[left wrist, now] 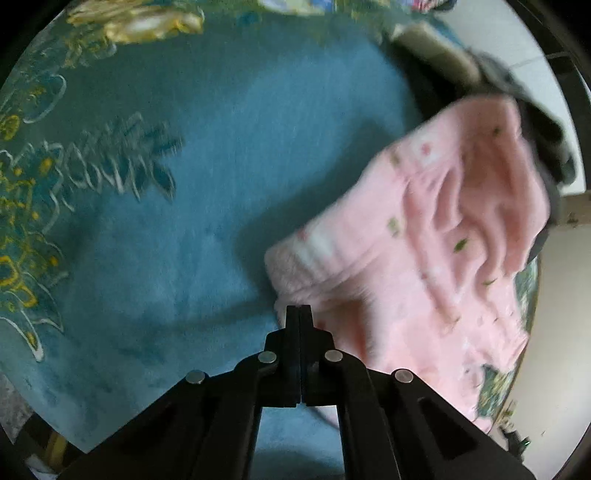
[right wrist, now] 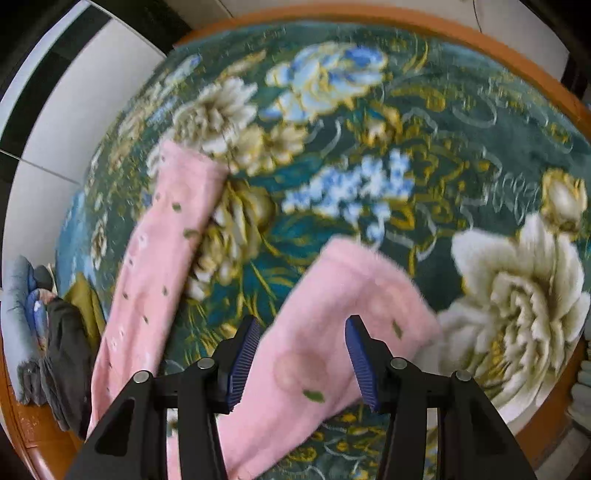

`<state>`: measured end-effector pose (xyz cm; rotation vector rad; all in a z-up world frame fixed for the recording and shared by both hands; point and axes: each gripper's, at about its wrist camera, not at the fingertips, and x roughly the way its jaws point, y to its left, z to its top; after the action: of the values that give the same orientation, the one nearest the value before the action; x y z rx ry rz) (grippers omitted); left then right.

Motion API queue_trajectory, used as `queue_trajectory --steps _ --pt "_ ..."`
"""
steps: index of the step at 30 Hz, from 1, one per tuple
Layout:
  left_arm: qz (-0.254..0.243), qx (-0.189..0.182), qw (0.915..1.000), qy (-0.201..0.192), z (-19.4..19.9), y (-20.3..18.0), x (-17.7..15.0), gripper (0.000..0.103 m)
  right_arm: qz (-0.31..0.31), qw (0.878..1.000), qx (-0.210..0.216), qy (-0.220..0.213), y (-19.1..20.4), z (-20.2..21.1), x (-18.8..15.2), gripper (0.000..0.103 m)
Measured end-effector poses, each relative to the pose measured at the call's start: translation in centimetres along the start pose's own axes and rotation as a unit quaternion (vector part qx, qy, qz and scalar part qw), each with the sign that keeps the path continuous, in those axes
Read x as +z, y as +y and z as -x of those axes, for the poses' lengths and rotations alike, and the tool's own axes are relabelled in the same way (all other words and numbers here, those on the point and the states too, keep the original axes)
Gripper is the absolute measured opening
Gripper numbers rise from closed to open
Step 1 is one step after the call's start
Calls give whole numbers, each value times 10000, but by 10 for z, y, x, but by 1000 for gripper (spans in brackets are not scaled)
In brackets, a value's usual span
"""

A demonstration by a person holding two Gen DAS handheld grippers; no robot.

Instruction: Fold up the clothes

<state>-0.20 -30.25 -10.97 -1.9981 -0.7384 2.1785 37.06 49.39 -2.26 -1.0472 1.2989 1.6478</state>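
Note:
A fluffy pink garment (left wrist: 424,240) with small green and white marks hangs rumpled over a teal flowered blanket (left wrist: 221,155) and casts a shadow on it. My left gripper (left wrist: 299,308) is shut, its tips pinching the garment's thick hem at the lower left edge. In the right wrist view two long pink legs spread out over the blanket: one (right wrist: 159,258) runs up to the left, the other (right wrist: 314,354) lies right under my right gripper (right wrist: 303,325). That gripper is open, with its blue ribbed pads (right wrist: 243,354) on either side of the leg and not closed on it.
A heap of dark grey and olive clothes (right wrist: 66,347) sits at the blanket's left edge, also seen as dark cloth (left wrist: 546,140) behind the pink garment. An orange wooden rim (right wrist: 332,16) rings the blanket (right wrist: 424,122). White floor tiles (right wrist: 55,110) lie beyond.

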Motion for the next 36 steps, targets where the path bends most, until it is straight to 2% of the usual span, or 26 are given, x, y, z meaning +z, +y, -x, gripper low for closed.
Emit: queue_trajectory --steps 2,4,6,12,14,15,16,17,18,20,22,24,26,27,29,32,36 --pt "-5 0 9999 -102 9 -2 2 0 -62 9999 20 108 1 -9 -2 52" --pt "-125 166 9998 -72 12 -7 1 0 -137 9997 -70 187 6 -19 0 59" --pt "-216 294 9993 -36 13 -10 0 0 -196 9993 -188 255 12 -29 2 60" --pt "-203 300 9993 119 5 -4 -9 0 -369 9925 -1073 448 19 -60 8 59" --pt "-200 301 9992 176 3 -2 -12 1 -433 9908 -1192 480 18 -63 6 30" --pt "-186 298 9992 209 2 0 -11 5 -441 9905 -1211 473 19 -61 6 10" --pt "-153 290 9992 224 1 1 -10 8 -457 9908 -1189 450 20 -58 5 10" --pt "-117 275 9993 224 1 3 -9 16 -396 9926 -1075 398 24 -52 6 9" --pt "-80 261 9994 224 1 4 -7 27 -283 9950 -897 328 30 -44 7 8" --pt "-54 236 9995 222 0 4 -5 37 -10 9989 -459 127 44 -21 11 8" --pt "-54 207 9995 217 0 2 -2 38 238 9992 99 -294 59 20 17 7" --pt "-104 167 9996 198 -1 -2 0 39 390 9950 437 -813 63 59 20 7" --pt "-124 106 9996 245 -7 -4 1 41 497 9890 567 -1270 59 87 26 7" --pt "-119 69 9995 298 -10 -5 1 41 521 9891 508 -1280 53 87 25 7" --pt "-115 8 9986 510 -20 -6 1 41 485 9938 221 -980 32 70 18 7" --pt "-68 -136 9977 663 -25 -3 2 40 -144 9992 -35 -377 -15 23 -4 7" --pt "222 -262 9966 752 -29 6 5 40 -832 9964 -165 20 -61 -9 -25 8"
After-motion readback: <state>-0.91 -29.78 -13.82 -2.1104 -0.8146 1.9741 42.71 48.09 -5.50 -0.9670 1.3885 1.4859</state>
